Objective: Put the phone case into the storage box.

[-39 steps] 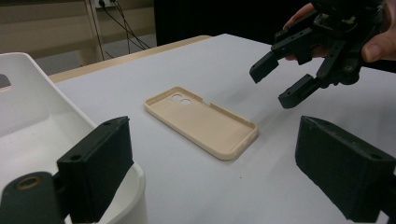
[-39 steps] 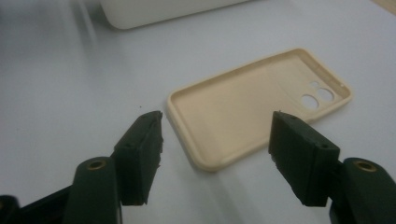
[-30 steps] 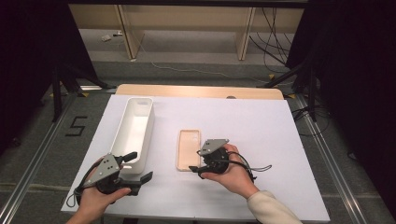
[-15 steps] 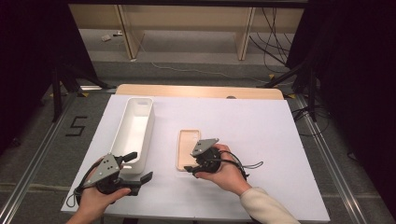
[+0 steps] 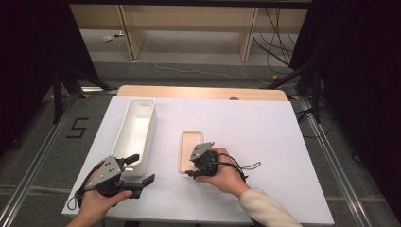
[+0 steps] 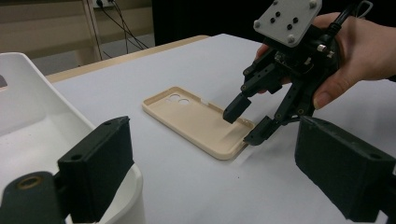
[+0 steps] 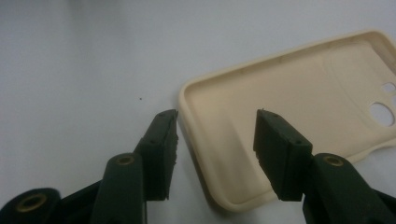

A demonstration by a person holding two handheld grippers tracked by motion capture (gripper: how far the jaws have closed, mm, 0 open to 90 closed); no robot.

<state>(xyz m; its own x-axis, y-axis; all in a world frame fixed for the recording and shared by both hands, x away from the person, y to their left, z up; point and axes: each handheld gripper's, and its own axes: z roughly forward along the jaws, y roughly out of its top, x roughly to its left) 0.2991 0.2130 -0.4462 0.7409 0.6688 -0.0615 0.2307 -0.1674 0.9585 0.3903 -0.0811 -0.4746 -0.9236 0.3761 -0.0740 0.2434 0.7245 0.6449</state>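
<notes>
The counter (image 5: pixel 265 127) was covered by a white sheet, with a strip of bare wood along its far edge and dark curtains at both sides of the room. A long white tray (image 5: pixel 137 135) lay lengthwise on the left part of the sheet. A beige phone case (image 5: pixel 190 150) lay near the centre, inner face up, with its camera cut-outs at the far end. The right tongs (image 5: pixel 193 173), held in the right hand (image 5: pixel 226 176), were positioned at the near end of the case. Their jaws were spread and straddled the near rim: in the right gripper view one jaw stood outside the case over the sheet and the other stood over the case interior. Contact between either jaw and the case could not be confirmed, as the left gripper view showed the tips very close to the rim but not clearly touching. The left tongs (image 5: pixel 142 171), held in the left hand (image 5: pixel 97 201), were at the near left of the counter, just beside the near end of the tray. Their jaws were wide apart and gripped nothing.
</notes>
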